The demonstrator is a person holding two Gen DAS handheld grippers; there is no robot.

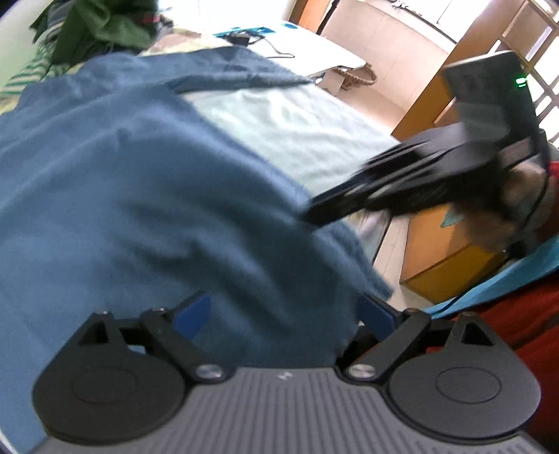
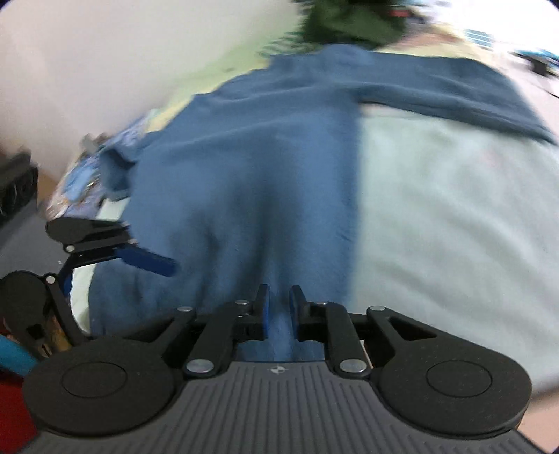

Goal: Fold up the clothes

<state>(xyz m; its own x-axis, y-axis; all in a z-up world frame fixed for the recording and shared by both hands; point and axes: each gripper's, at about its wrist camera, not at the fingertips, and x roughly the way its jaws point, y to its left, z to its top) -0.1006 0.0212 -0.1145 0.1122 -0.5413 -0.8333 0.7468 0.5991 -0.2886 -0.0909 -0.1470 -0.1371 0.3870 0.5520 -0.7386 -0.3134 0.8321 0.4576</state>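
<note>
Blue garment (image 2: 244, 167): lay spread over a pale green sheet (image 2: 454, 216), filling most of both views, with one long sleeve (image 2: 454, 90) stretched sideways across the far part of the sheet.
Near edge of the garment: hung past the near edge of the sheet, bunched up around both tongs.
Right tongs (image 2: 279, 314): nearly together, with a raised ridge of the blue garment pinched between the blue pads (image 2: 266, 310); the fabric rose in a crease from the pads away into the cloth.
Right tongs from the other side: seen in the left wrist view as a blurred black tool (image 1: 419, 174) angled down toward the right-hand edge of the garment, held by a hand (image 1: 517, 209).
Left tongs (image 1: 290, 314): wide apart, one blue pad (image 1: 195, 314) showing on each side, the garment lying between and under them; no pad visibly pressed on the cloth.
Left tongs in the right wrist view: at the left edge, one blue pad (image 2: 150, 262) resting over the side of the garment.
Green clothes (image 1: 101, 24): heaped at the far end of the sheet, beyond the garment.
White tabletop (image 1: 314, 45): further back, with a dark small device and cable (image 1: 244, 38) on it.
Wooden furniture (image 1: 447, 265): on the floor to the right.
Picture quality: both views blurred.
</note>
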